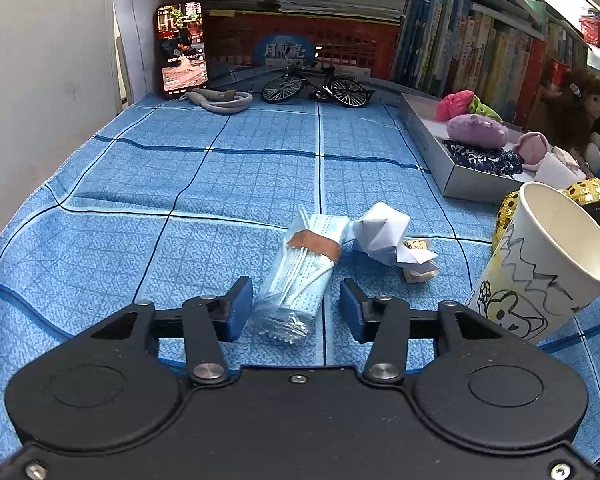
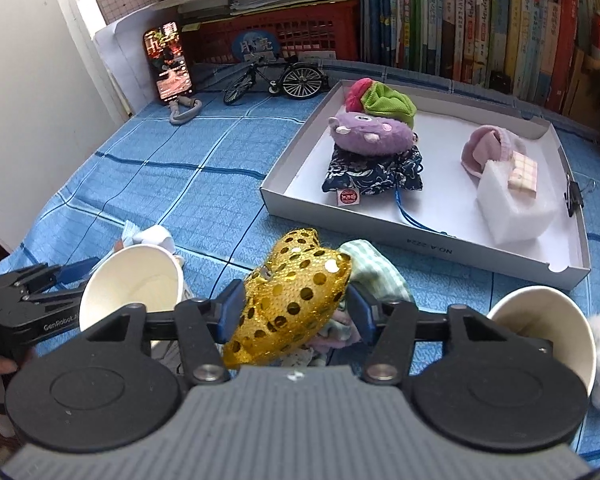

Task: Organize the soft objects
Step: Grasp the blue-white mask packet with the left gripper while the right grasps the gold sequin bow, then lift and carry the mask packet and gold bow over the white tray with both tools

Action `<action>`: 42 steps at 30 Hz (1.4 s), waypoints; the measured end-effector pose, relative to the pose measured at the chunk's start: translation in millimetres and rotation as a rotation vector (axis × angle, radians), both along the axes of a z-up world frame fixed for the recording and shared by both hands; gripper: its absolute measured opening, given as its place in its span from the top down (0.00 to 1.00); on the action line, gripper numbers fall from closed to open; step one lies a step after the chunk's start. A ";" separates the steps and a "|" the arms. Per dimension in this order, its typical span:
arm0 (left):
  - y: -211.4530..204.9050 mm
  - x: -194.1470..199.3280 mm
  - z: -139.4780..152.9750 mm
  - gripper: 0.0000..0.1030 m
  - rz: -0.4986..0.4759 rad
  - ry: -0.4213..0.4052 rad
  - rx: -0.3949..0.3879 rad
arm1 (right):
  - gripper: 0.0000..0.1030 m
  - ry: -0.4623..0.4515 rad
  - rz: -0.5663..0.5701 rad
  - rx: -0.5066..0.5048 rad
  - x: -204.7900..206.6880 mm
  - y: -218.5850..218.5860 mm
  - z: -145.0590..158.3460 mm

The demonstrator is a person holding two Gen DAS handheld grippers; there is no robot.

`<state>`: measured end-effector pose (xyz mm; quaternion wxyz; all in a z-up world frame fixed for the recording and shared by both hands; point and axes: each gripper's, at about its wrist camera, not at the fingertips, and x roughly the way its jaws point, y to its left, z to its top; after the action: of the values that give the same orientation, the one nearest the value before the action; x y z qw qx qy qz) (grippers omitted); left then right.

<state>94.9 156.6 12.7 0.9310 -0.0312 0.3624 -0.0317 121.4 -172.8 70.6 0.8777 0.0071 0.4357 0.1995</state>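
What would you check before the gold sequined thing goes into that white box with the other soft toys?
1. Right gripper closed on the gold sequined pouch: ok, both fingers press its sides.
2. Free floor in the white box: ok, bare between the purple plush and the pink plush.
3. Checked cloth under the pouch free of it: cannot tell.
4. Paper cup clear of the path: ok, it stands to the right.
5. Left gripper out of the way: ok, open around the wrapped face masks.
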 end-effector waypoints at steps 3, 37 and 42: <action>-2.4 1.1 -0.9 0.53 -0.004 -0.004 0.009 | 0.50 -0.013 0.012 -0.010 -3.3 2.8 1.0; -30.4 4.6 86.3 0.71 -0.098 -0.103 -0.053 | 0.66 -0.155 -0.034 0.037 -18.3 -20.5 48.9; -39.5 12.7 101.3 0.71 -0.128 -0.109 -0.067 | 0.66 -0.187 -0.060 0.051 -17.0 -30.0 57.9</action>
<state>107.5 117.0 114.0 0.9438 -0.0372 0.3114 -0.1047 104.4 -202.8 128.5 0.9197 0.0236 0.3461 0.1838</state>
